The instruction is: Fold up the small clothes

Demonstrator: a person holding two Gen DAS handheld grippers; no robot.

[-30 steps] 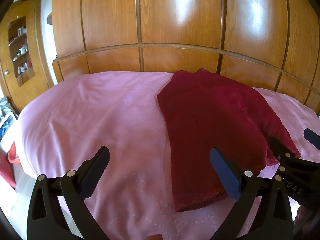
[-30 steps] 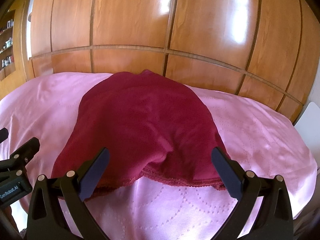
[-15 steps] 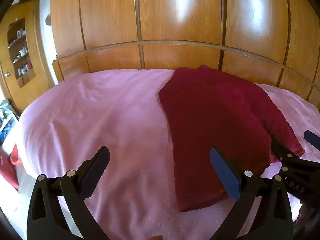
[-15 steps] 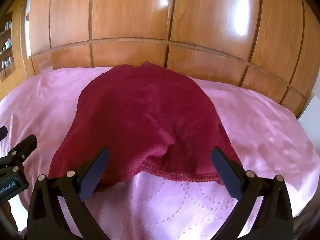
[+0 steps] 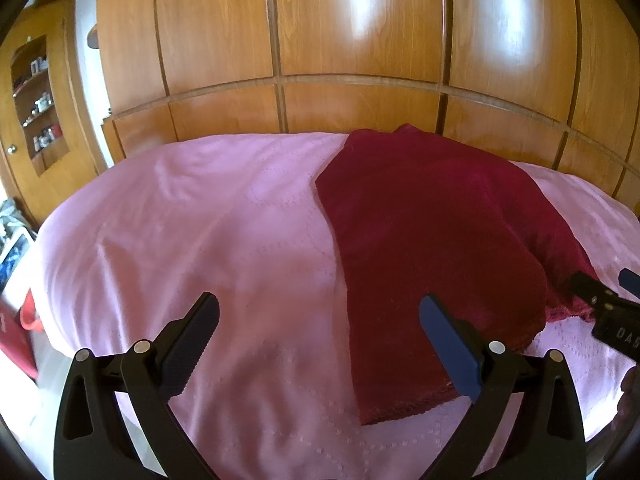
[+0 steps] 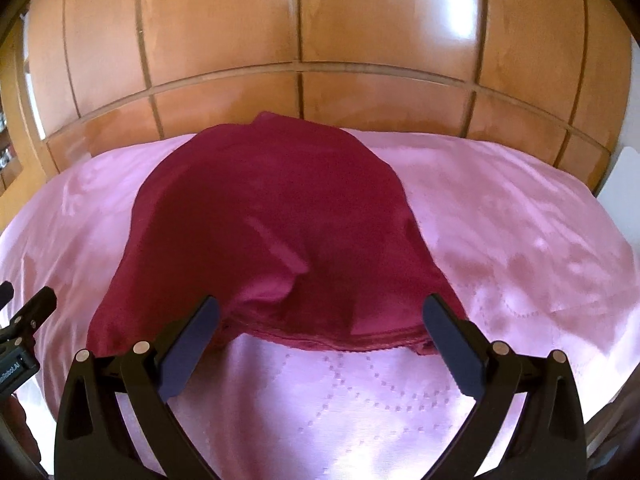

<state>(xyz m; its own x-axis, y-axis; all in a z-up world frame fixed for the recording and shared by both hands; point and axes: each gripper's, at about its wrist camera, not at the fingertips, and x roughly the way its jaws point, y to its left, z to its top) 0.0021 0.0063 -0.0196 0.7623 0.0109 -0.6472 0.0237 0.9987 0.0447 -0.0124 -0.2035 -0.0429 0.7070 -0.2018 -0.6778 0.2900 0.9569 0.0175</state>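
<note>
Both grippers have edged closer to the garment since a second ago, and its near hem now sits lower in each view. On the pink bed (image 5: 200,240) the dark red garment (image 6: 272,216) lies flat, long axis running from near edge to headboard. Its hem lies just ahead of the right gripper (image 6: 320,348), fingers wide and empty. Off to the side, the left gripper (image 5: 320,344), also wide and empty, faces only the garment's left edge.
</note>
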